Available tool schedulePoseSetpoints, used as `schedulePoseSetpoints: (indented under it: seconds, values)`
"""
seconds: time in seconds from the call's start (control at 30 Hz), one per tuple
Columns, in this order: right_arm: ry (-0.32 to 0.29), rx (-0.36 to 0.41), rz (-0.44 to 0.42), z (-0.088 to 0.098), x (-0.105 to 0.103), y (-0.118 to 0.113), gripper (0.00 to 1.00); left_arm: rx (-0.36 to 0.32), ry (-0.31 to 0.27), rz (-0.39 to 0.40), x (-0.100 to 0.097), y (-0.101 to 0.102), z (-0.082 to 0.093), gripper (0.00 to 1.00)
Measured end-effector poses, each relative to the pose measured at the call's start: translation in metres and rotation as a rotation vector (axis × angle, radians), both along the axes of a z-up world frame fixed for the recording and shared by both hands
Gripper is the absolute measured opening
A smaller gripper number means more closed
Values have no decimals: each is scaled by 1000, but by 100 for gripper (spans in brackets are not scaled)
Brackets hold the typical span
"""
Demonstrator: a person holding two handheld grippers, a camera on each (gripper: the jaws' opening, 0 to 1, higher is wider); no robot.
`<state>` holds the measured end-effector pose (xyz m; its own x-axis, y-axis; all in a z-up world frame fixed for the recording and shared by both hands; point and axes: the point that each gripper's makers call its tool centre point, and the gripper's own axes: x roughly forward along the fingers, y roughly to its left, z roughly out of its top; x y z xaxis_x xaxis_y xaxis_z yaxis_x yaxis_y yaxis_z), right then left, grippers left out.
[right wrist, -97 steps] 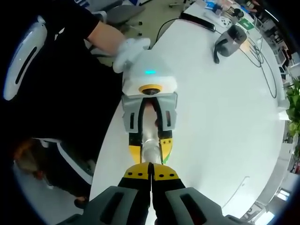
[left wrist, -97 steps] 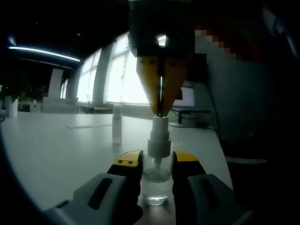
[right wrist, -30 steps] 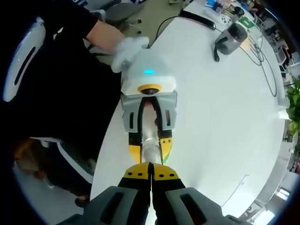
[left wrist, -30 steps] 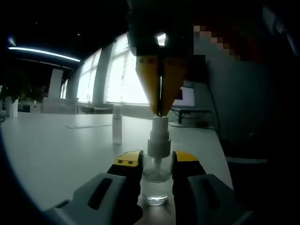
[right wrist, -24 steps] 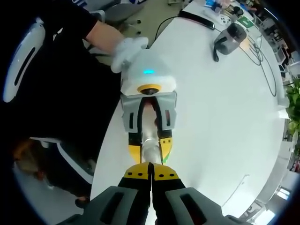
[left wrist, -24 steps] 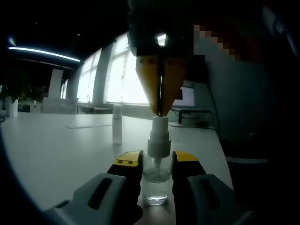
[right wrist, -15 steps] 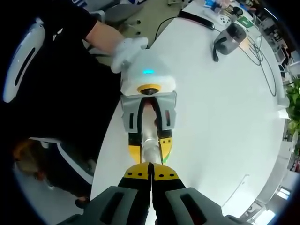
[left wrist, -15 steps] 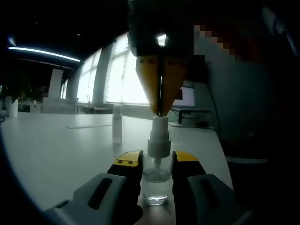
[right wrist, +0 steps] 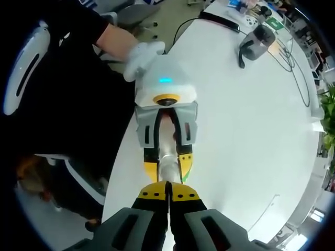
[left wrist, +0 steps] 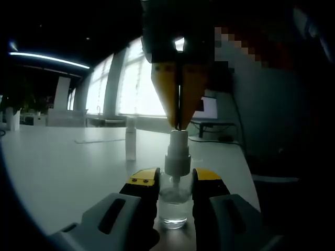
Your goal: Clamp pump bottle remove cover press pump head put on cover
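A clear pump bottle (left wrist: 174,206) stands upright on the white table (left wrist: 63,167), and my left gripper (left wrist: 174,180) is shut on its body. Its white pump head (left wrist: 177,157) rises above the jaws. My right gripper (left wrist: 178,125) comes down from above, shut, with its yellow tips resting on top of the pump head. The clear cover (left wrist: 130,139) stands apart on the table, farther back to the left. In the right gripper view I look straight down past my shut right gripper (right wrist: 168,197) onto the pump head (right wrist: 167,171) and the left gripper (right wrist: 167,157) clamped around the bottle.
A person's gloved hand (right wrist: 140,56) holds the left gripper at the table's edge (right wrist: 123,151). A dark headset-like device (right wrist: 255,44) and a cable (right wrist: 293,68) lie at the far end of the table. Bright windows (left wrist: 138,89) stand behind it.
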<state>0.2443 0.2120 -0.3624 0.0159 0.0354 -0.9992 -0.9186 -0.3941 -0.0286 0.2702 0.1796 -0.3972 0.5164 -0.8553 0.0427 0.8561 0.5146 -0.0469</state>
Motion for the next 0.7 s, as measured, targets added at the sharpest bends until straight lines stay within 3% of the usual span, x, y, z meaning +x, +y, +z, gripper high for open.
schedulePoseSetpoints:
  seconds: [0.7]
  values:
    - [-1, -6, 10, 0, 0, -1, 0, -1, 1, 0, 2, 1, 0, 16]
